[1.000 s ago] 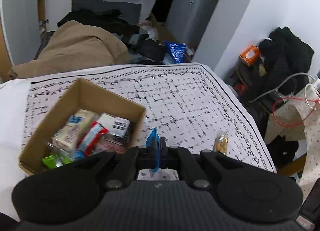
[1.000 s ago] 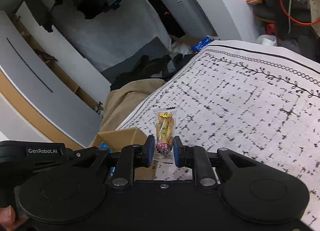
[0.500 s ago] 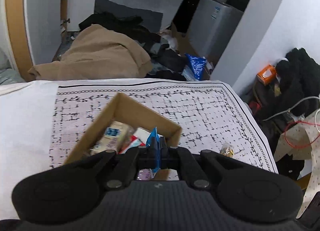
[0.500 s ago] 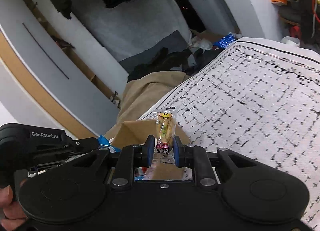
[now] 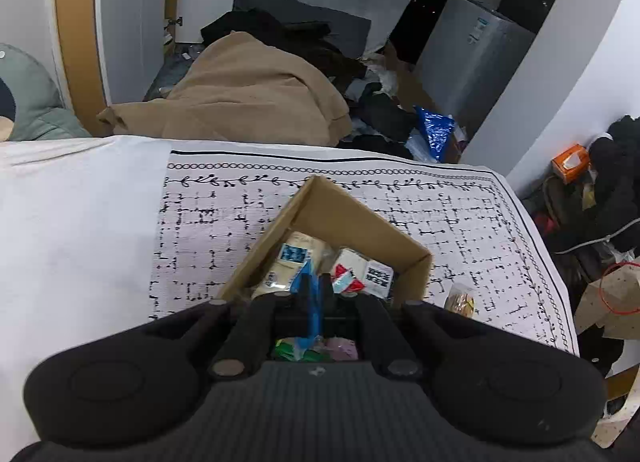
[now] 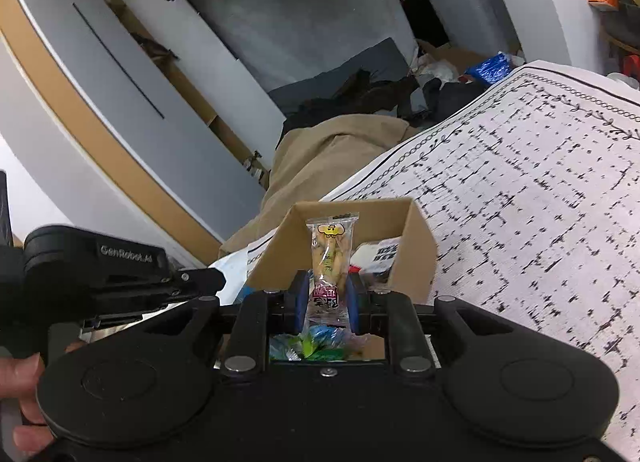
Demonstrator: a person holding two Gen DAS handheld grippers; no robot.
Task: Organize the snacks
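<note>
An open cardboard box [image 5: 412,268] [image 6: 420,246] sits on the patterned tablecloth and holds several wrapped snacks, among them a cream pack with a blue label [image 5: 286,262] and a white and red pack [image 5: 362,272]. My left gripper [image 5: 316,288] is over the box, shut on a thin blue wrapper [image 5: 315,310]. My right gripper [image 6: 326,296] is shut on a clear yellow snack packet [image 6: 330,254], held upright over the box's near end. The left gripper body [image 6: 120,274] shows at the left of the right wrist view.
One small clear snack packet [image 5: 460,300] lies on the cloth right of the box. The tablecloth [image 5: 460,218] ends at a far edge, with a tan blanket [image 5: 256,98], clothes and a grey cabinet [image 5: 472,58] beyond. Cables and bags crowd the right side.
Both grippers have moved over the box with their snacks still held. The box has come to the centre of both views, close under the fingers.
</note>
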